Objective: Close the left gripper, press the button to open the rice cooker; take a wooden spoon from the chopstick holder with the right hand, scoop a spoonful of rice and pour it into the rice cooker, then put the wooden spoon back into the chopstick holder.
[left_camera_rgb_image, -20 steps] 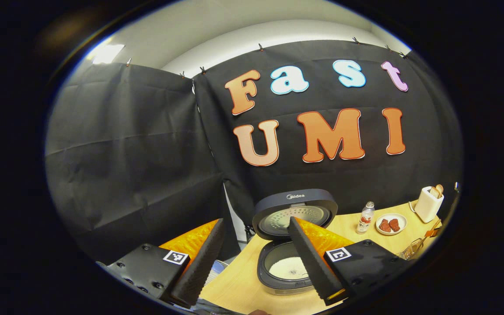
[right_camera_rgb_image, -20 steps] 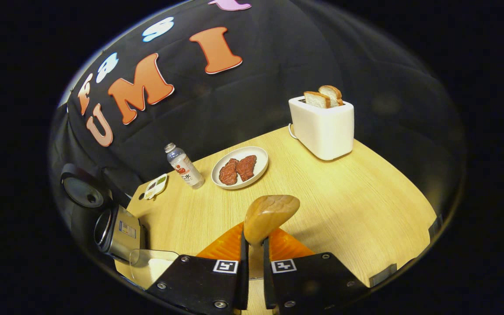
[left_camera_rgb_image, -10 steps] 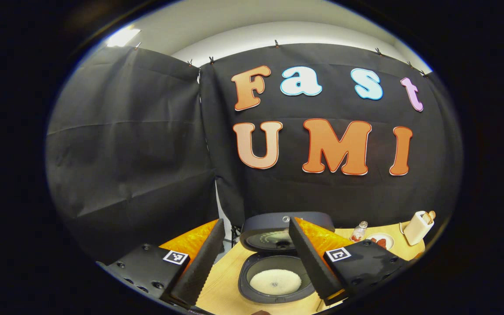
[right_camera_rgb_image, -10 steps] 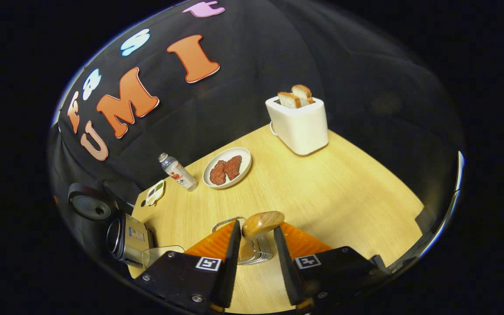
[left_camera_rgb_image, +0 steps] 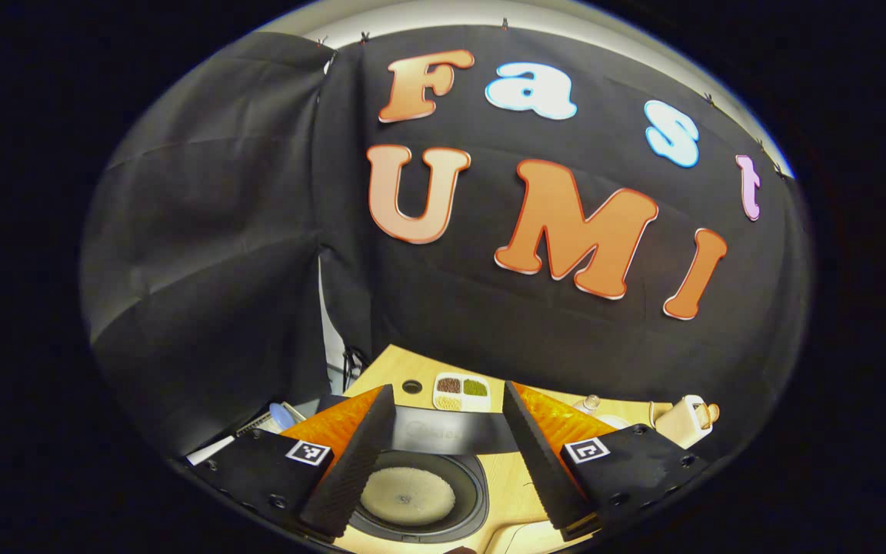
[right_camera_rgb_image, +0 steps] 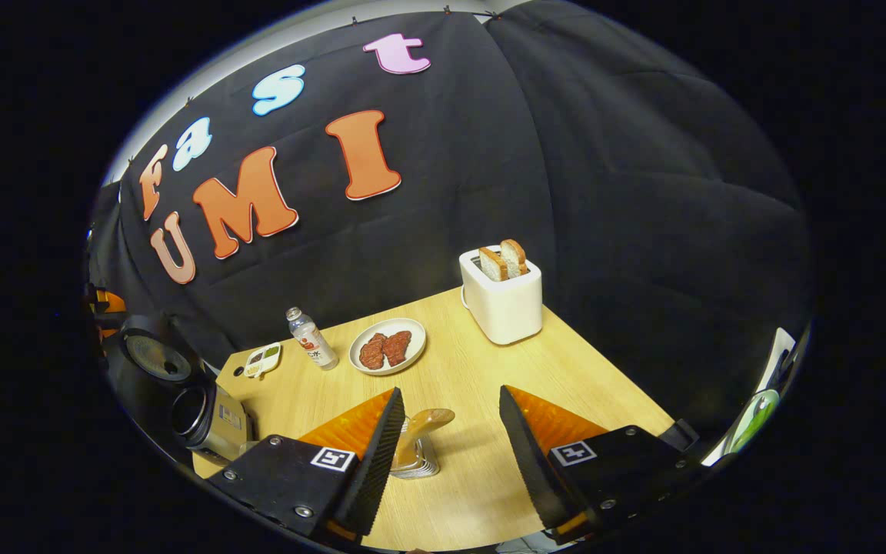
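So the wooden spoon (right_camera_rgb_image: 421, 428) with the rounded bowl is standing bowl-up in the clear chopstick holder (right_camera_rgb_image: 412, 455) on the pale wood table (right_camera_rgb_image: 489, 385), which looks to me like the last step is done. The right gripper (right_camera_rgb_image: 443, 454) sits above it with its jaws spread wide and nothing in them, spoon in the gap but not touched. The left gripper (left_camera_rgb_image: 447, 454) is wide open and empty too, hanging over the dark round rice cooker (left_camera_rgb_image: 420, 500), lid up, white rice in the pot.

Room-wise: plenty of bare table around the holder. The white toaster (right_camera_rgb_image: 501, 296), plate of red meat (right_camera_rgb_image: 387, 346) and small bottle (right_camera_rgb_image: 311, 338) are well apart toward the back, so I'd say lifting straight away is safe.
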Tool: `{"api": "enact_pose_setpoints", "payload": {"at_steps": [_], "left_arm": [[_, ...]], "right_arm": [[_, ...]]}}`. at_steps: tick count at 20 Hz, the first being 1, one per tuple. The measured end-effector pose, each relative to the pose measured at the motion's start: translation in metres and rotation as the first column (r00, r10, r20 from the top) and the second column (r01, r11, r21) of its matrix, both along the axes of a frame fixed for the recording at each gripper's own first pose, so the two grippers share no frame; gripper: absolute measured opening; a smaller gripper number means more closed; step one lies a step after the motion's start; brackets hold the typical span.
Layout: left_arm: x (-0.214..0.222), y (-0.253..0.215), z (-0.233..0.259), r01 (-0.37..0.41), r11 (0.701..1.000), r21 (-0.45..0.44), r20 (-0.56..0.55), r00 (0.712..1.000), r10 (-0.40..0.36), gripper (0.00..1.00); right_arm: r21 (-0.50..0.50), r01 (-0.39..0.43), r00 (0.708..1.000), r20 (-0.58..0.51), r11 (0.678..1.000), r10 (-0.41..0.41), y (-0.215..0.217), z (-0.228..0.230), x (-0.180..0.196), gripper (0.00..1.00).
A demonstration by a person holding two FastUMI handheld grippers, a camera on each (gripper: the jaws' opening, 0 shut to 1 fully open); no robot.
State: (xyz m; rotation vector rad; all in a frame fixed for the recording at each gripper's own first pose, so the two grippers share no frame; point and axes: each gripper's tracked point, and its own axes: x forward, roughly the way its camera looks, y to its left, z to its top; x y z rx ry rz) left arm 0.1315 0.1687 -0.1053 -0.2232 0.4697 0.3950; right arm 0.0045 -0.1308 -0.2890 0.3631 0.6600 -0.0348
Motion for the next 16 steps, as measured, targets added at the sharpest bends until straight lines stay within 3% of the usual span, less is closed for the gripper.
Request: {"api": "enact_pose_setpoints", "payload": {"at_steps": [3, 6, 9, 16], "left_arm": [[0.011, 0.006, -0.017, 0.023, 0.999, 0.044, -0.121, 0.992, -0.018, 0.92], [-0.001, 0.012, -0.052, -0.017, 0.999, 0.033, -0.259, 0.966, 0.025, 0.93], [-0.016, 0.0, -0.064, 0.011, 1.0, -0.004, -0.326, 0.945, -0.012, 0.96], [-0.075, -0.043, -0.134, 0.064, 0.984, -0.164, -0.531, 0.835, -0.143, 0.98]], "right_arm": [[0.002, 0.005, 1.0, -0.014, 1.0, -0.005, -0.001, -0.002, -0.009, 0.78], [0.0, 0.012, 1.0, -0.029, 1.0, -0.012, -0.002, -0.007, -0.016, 0.78], [0.009, 0.01, 1.0, -0.03, 1.0, -0.01, 0.003, -0.008, -0.019, 0.78], [0.02, -0.048, 0.998, -0.046, 0.999, 0.049, 0.028, -0.011, -0.018, 0.78]]}}
